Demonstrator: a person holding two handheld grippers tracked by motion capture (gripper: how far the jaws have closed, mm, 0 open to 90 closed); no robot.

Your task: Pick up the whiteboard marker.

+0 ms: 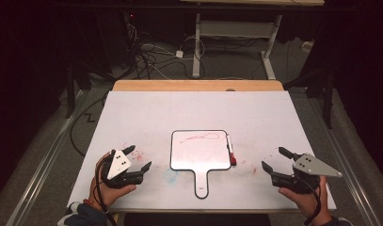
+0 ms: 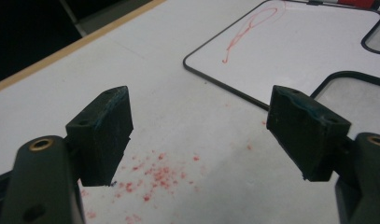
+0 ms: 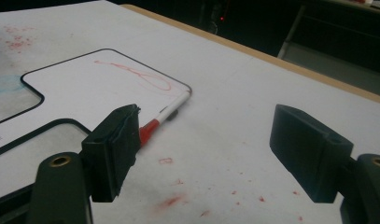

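Observation:
A small handled whiteboard (image 1: 198,150) with a red scribble lies flat at the middle of the white table top, and it also appears as the whiteboard (image 2: 290,46) and the whiteboard (image 3: 85,84). A white marker with a red cap (image 1: 230,150) lies along its right edge; the marker (image 3: 164,114) rests on the table. My left gripper (image 1: 139,157) sits low at the board's left, open, nothing between its jaws. My right gripper (image 1: 275,158) sits at the board's right, open and empty. In the gripper views, the left gripper (image 2: 199,126) and right gripper (image 3: 204,140) show wide gaps.
Red marker smudges (image 2: 155,177) dot the table near the left gripper, and more red specks (image 3: 178,200) lie near the right one. A faint blue stain (image 1: 169,175) sits beside the board's handle. Beyond the table's wooden far edge (image 1: 198,85) stand desk legs and cables on the floor.

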